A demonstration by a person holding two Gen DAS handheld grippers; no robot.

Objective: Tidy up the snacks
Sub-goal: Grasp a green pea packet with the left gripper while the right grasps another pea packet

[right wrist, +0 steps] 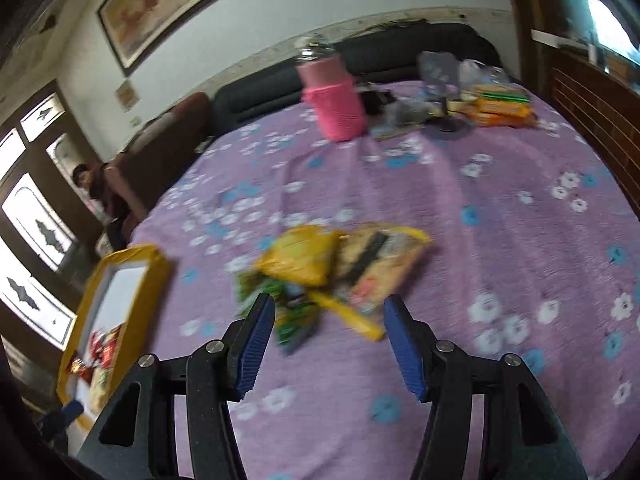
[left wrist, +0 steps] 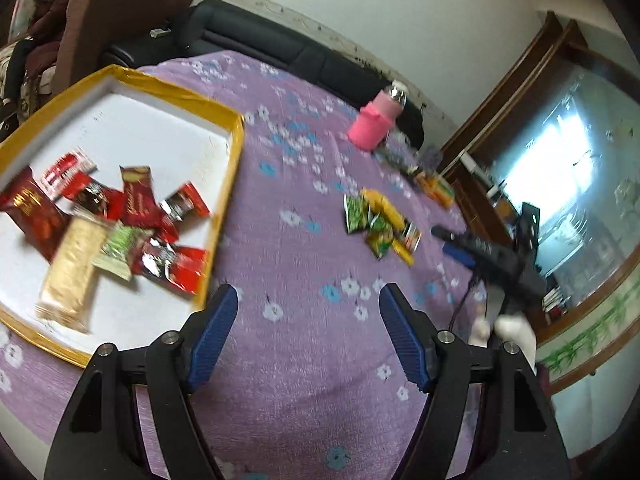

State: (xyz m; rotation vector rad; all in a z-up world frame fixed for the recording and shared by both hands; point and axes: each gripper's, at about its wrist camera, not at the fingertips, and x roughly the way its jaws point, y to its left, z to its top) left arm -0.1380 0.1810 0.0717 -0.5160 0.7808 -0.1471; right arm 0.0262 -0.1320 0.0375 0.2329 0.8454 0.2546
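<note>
A yellow-rimmed white tray (left wrist: 234, 148) lies at the left on the purple flowered cloth and holds several red, tan and green snack packets (left wrist: 140, 208). My left gripper (left wrist: 308, 294) is open and empty above the cloth, just right of the tray. A loose pile of yellow and green snack packets (left wrist: 378, 224) lies on the cloth further right. My right gripper (left wrist: 460, 242) shows beside that pile. In the right wrist view my right gripper (right wrist: 330, 306) is open, hovering close over the same pile (right wrist: 340, 268). The tray (right wrist: 156, 264) sits at the left there.
A pink-sleeved bottle (left wrist: 374, 124) (right wrist: 336, 100) stands at the far side of the table. Orange and green boxes (right wrist: 500, 104) and plastic bags lie near it. A dark sofa (left wrist: 256, 36) and a seated person (left wrist: 44, 12) are behind the table.
</note>
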